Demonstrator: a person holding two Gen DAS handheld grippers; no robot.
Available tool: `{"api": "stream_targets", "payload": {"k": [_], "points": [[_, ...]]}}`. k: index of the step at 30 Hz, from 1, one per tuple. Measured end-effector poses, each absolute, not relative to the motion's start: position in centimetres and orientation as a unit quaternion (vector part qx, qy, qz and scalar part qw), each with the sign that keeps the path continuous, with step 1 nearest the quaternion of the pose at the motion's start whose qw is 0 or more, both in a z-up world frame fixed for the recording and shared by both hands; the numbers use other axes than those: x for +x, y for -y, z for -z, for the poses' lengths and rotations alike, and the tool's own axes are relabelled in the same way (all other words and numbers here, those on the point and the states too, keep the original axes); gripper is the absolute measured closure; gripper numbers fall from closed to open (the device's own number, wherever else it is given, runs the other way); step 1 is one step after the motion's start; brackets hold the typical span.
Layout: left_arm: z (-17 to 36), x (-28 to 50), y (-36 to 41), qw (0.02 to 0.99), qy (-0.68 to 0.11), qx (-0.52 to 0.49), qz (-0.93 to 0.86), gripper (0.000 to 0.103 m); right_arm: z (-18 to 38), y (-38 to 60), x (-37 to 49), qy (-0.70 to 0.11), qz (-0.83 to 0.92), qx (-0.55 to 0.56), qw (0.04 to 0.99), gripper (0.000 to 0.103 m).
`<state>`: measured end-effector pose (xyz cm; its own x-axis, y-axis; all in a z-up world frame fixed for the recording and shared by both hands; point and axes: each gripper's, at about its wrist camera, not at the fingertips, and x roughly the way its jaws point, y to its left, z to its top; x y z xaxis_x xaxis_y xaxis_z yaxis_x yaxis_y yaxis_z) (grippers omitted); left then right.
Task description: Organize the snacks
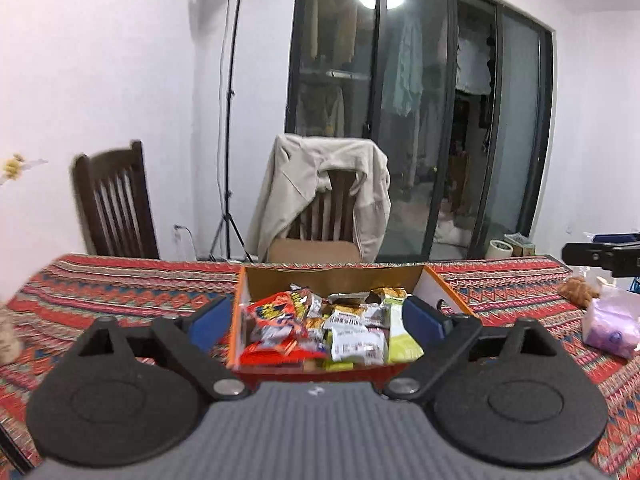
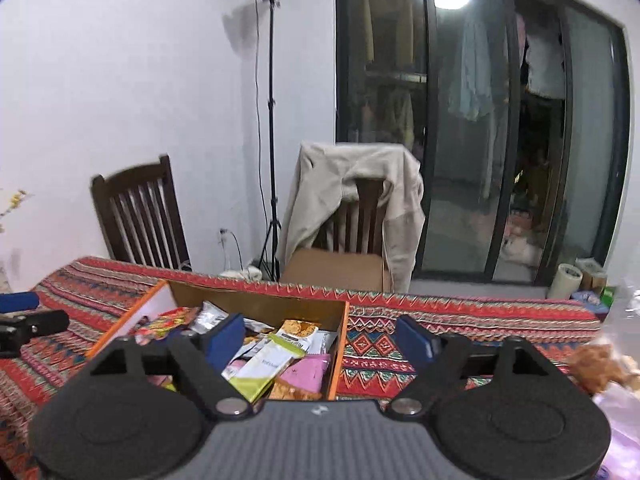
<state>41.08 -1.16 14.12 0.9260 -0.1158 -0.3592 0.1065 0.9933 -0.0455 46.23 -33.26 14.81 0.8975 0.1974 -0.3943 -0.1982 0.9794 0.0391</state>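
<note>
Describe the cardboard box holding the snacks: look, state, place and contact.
The open orange-edged cardboard box has plain brown inner walls and no lid in view. It sits flat on the red patterned tablecloth, near the table's far edge. Mixed snack packets crowd the inside: red, white, lime-green and pink wrappers. Neither claw touches it.

Cardboard box point(image 1: 430, 280), glossy snack wrappers point(image 1: 276, 320)

each claw point(image 1: 320, 322) has black arms, blue pads, silver pivot screws, a grey ribbed body.
</note>
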Motion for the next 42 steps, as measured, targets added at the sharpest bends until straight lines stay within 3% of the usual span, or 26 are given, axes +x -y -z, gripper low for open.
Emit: {"api": "stream_targets", "payload": {"k": [3, 8, 22, 33, 42], "points": [[-14.2, 35.1, 1.0, 0.987, -0.155, -0.008, 0.047, 0.001, -15.2, 33.4, 40.7, -0.176, -0.105, -0.014, 0.979, 0.011], [-12.9, 25.2, 0.7, 0.991, -0.124, -0.008, 0.052, 0.0, -14.0, 33.2, 30.8, -0.132, -0.114, -0.032, 0.984, 0.003], [-5.3, 4.8, 1.0, 0.995, -0.099, -0.017, 0.013, 0.0, -4.0, 30.0, 8.6, -0.095, -0.122, -0.03, 0.988, 0.001], [1.0, 2.4, -0.3, 0.99, -0.139, -0.032, 0.002, 0.0, 3.3, 27.0, 3.0, -0.121, -0.099, 0.022, 0.987, 0.001], [0.9, 2.0, -1.1, 0.991, -0.132, -0.034, 0.003, 0.0, 4.0, 24.9, 3.4, -0.13, -0.103, 0.007, 0.986, 0.001]]}}
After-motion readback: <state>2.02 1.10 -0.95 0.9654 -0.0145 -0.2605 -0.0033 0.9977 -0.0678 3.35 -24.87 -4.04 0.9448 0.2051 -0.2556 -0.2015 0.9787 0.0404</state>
